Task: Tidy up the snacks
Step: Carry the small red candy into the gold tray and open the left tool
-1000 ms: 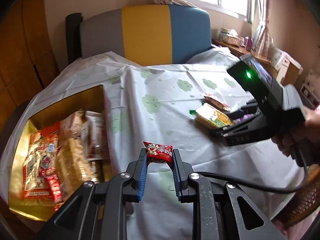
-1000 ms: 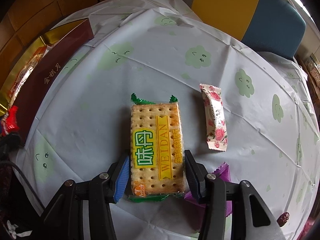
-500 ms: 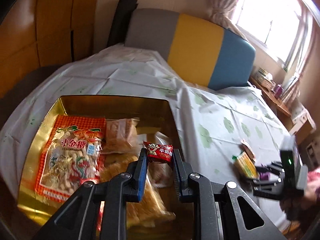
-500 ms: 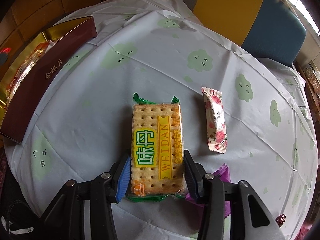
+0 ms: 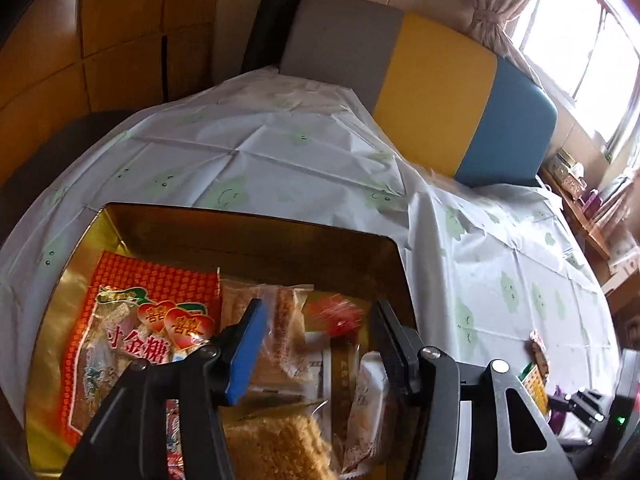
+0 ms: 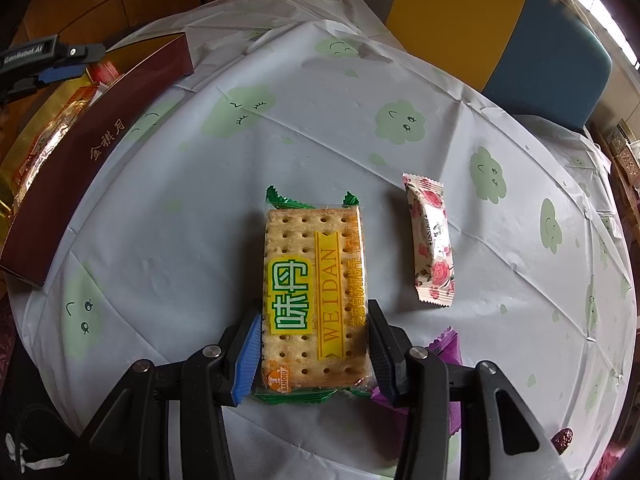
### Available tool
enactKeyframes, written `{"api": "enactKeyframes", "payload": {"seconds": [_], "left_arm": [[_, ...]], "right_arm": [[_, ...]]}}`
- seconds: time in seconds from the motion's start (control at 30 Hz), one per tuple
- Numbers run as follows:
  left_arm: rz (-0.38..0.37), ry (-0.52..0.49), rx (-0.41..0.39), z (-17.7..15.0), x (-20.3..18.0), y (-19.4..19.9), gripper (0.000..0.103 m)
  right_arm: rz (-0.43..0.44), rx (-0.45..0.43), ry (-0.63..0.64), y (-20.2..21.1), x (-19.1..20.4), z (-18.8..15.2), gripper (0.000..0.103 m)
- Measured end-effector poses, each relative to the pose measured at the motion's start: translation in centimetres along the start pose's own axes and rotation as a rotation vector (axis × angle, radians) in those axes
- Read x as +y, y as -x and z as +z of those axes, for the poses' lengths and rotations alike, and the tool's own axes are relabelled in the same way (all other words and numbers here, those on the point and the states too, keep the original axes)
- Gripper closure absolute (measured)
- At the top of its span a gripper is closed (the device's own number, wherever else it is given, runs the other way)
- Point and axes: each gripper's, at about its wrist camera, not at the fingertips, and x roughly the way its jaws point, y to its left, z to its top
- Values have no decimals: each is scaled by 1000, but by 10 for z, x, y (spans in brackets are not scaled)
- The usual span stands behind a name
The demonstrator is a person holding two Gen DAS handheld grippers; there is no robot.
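Between my left jaws the red packet [image 5: 338, 316] is a blur; I can't read its print or tell whether it touches the snacks below. Under those jaws, the noodle bag [image 5: 276, 446] runs off the bottom edge, and my fingers [image 5: 244, 350] cover part of the clear-wrapped cakes [image 5: 280, 320]. Right of my right jaws, the purple wrapper [image 6: 446, 346] is mostly hidden behind the finger. Further right, a small dark thing [image 6: 562, 438] at the lower edge is too small to name. Far left, the box [image 6: 100, 144] is cut by the frame.
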Motion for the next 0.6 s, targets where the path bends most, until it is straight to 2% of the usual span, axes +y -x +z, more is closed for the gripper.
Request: {"api": "enactKeyframes", "payload": {"seconds": [0.37,0.6], "left_arm": [[66,-50,-9,-58,-10,42,48],[130,-48,-17,-79,-10,60,48]], "right_arm": [[-16,-2,20,-1,0,-1,55],[-37,-10,37,0,7,-3,55]]}}
